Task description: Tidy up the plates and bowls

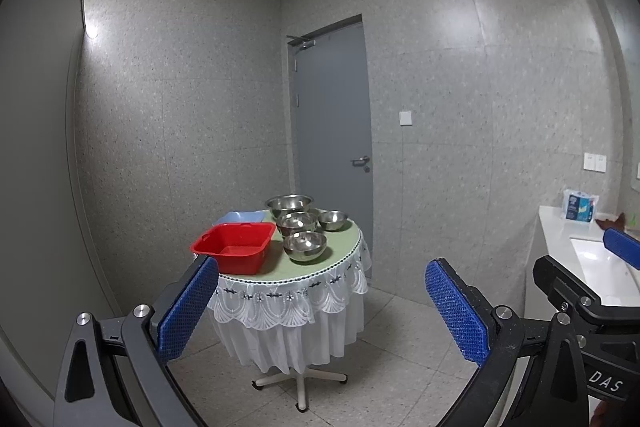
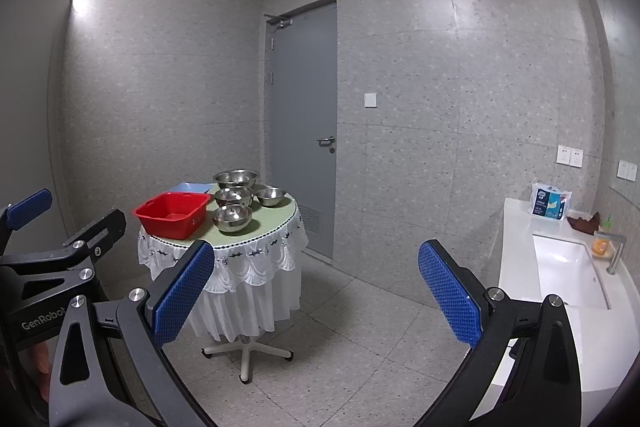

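1. We take the round table [image 1: 320, 269] with its white lace skirt as our landmark; it stands on the tiled floor, in front of the grey door [image 1: 332, 131].
2. To the right of the table, well apart, we see a white counter [image 2: 516, 239] with a sink [image 2: 568, 271] set in it and a blue tissue pack [image 2: 550, 203] at its far end.
3. On the table's left part sits a red plastic basin [image 1: 234, 247], with a pale blue basin [image 1: 240, 217] just behind it.
4. The largest steel bowl [image 1: 289, 205] stands at the table's far edge.
5. A medium steel bowl [image 1: 297, 223] sits near the table's middle, just in front of the largest one.
6. Another steel bowl [image 1: 305, 246] stands nearest us on the table, right of the red basin.
7. The smallest steel bowl [image 1: 333, 220] sits toward the table's right rim.
8. Our left gripper [image 1: 322, 311] hangs in the air short of the table, its blue pads spread wide and nothing between them.
9. Our right gripper [image 2: 316, 293] is likewise held short of the table, to its right, jaws wide apart and empty.
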### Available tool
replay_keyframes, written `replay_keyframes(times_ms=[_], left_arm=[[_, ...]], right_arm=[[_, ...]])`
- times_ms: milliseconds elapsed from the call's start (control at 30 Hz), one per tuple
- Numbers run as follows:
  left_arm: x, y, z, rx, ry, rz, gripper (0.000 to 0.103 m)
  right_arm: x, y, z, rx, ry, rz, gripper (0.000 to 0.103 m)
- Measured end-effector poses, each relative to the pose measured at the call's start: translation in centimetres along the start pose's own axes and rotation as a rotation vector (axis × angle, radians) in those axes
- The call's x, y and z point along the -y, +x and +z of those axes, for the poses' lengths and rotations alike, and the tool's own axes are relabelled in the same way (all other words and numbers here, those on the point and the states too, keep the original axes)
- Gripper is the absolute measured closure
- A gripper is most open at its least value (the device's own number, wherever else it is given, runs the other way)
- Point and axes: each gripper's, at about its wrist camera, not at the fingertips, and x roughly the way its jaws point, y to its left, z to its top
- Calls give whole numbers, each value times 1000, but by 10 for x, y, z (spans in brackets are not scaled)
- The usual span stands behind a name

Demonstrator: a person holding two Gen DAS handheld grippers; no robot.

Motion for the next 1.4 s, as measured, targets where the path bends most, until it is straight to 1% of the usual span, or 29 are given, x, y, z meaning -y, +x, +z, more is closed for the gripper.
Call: replay_keyframes(times_ms=[233,533,733,1400], left_arm=[[0,8,0,-7,-2,-5,1],[2,17,-2,-11,4,-8,1],[3,22,0,-12,11,-4,1],[10,36,5,-19,5,15,1]], right_arm=[[7,4,-1,12,-5,-20,0],[13,12,-2,4,-5,-22,0],[9,12,-6,1,-6,-22,0],[13,37,6,-5,-16,-12,0]])
